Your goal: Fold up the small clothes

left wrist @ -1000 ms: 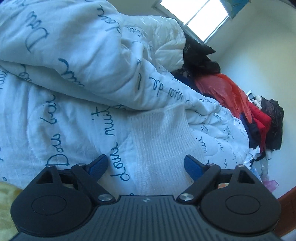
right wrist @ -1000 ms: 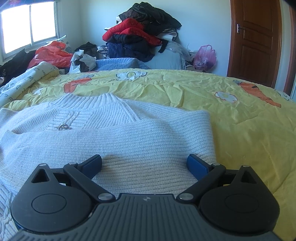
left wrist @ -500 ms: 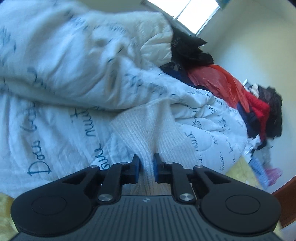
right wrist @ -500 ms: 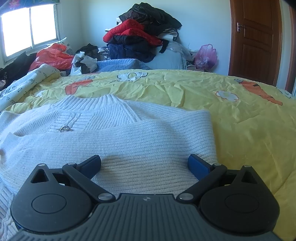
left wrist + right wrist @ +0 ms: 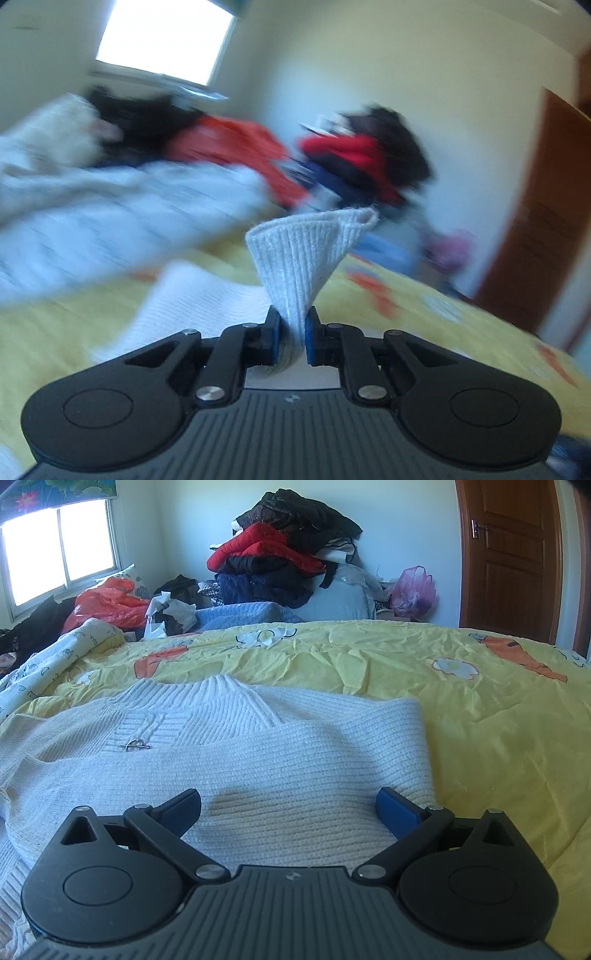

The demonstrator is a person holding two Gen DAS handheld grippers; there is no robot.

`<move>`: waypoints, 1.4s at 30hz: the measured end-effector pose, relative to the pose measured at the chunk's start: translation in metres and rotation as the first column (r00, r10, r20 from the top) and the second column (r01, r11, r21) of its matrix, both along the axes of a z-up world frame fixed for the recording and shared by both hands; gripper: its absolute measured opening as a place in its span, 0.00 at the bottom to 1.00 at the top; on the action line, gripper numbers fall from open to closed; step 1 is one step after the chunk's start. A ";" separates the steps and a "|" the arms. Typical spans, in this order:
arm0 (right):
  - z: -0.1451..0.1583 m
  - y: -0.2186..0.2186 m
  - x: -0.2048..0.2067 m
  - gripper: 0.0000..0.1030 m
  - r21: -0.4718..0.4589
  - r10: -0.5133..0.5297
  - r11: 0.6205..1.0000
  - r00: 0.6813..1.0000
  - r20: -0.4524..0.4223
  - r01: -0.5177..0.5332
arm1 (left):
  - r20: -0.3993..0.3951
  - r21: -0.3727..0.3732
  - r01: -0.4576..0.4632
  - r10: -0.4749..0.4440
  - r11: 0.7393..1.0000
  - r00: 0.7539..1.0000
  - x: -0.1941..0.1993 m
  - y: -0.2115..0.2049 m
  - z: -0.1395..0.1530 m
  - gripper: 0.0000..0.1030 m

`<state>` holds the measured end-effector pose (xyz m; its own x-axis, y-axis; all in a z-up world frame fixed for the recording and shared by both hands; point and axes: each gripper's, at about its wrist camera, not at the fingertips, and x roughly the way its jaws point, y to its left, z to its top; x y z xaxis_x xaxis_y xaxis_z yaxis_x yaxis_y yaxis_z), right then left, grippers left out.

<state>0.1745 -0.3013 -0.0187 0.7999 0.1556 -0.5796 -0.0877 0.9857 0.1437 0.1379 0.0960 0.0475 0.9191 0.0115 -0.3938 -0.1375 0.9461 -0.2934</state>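
Between left gripper (image 5: 291, 325) jaws: probably sleeve (image 5: 306, 247).

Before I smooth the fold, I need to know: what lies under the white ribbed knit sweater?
The white ribbed knit sweater lies on a yellow bedsheet with orange prints, visible around it. Anything directly beneath the knit is covered.

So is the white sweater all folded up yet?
Not yet. One sleeve already lies folded across the white sweater. The left gripper is pinching the other sleeve's cuff, lifted. The right gripper is open over it. The body still needs folding.
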 end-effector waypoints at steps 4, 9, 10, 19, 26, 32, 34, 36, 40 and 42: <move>0.000 -0.002 0.000 0.98 0.012 0.000 1.000 1.000 0.003 0.000 | -0.070 0.040 0.125 -0.122 0.991 0.990 0.008 -0.071 -0.032 0.13; 0.000 -0.003 -0.001 0.98 0.023 -0.001 1.000 1.000 0.004 0.001 | -0.194 0.084 0.182 -0.163 0.980 0.967 0.020 -0.101 -0.063 0.14; 0.000 -0.003 -0.001 0.98 0.025 0.000 1.000 1.000 0.004 0.000 | -0.189 0.108 0.196 -0.173 0.975 0.967 0.018 -0.102 -0.063 0.17; 0.001 -0.005 -0.001 0.98 0.034 0.000 0.999 1.000 0.004 -0.001 | -0.043 0.199 0.268 -0.265 0.943 0.963 -0.057 -0.086 -0.044 0.89; 0.004 0.008 0.002 0.98 -0.057 0.000 0.998 1.000 -0.025 -0.002 | -0.178 0.013 0.217 -0.211 0.976 0.961 -0.051 -0.049 -0.071 0.92; 0.041 0.055 -0.016 0.94 0.118 0.101 0.988 0.995 -0.004 -0.100 | -0.183 -0.034 0.170 -0.173 0.985 0.968 -0.045 -0.041 -0.077 0.96; 0.045 0.081 -0.010 0.92 0.179 0.201 0.966 0.976 -0.077 -0.185 | -0.184 -0.028 0.174 -0.176 0.984 0.967 -0.046 -0.041 -0.077 0.97; 0.042 0.098 0.001 0.84 0.288 0.276 0.931 0.948 -0.158 -0.223 | -0.181 -0.039 0.178 -0.182 0.983 0.967 -0.044 -0.040 -0.078 0.98; 0.030 0.108 0.020 0.79 0.466 0.304 0.871 0.916 -0.261 -0.156 | -0.166 -0.072 0.179 -0.189 0.981 0.968 -0.042 -0.036 -0.079 0.99; 0.023 0.106 0.026 0.79 0.521 0.314 0.844 0.904 -0.291 -0.126 | -0.160 -0.084 0.180 -0.192 0.980 0.968 -0.042 -0.034 -0.080 1.00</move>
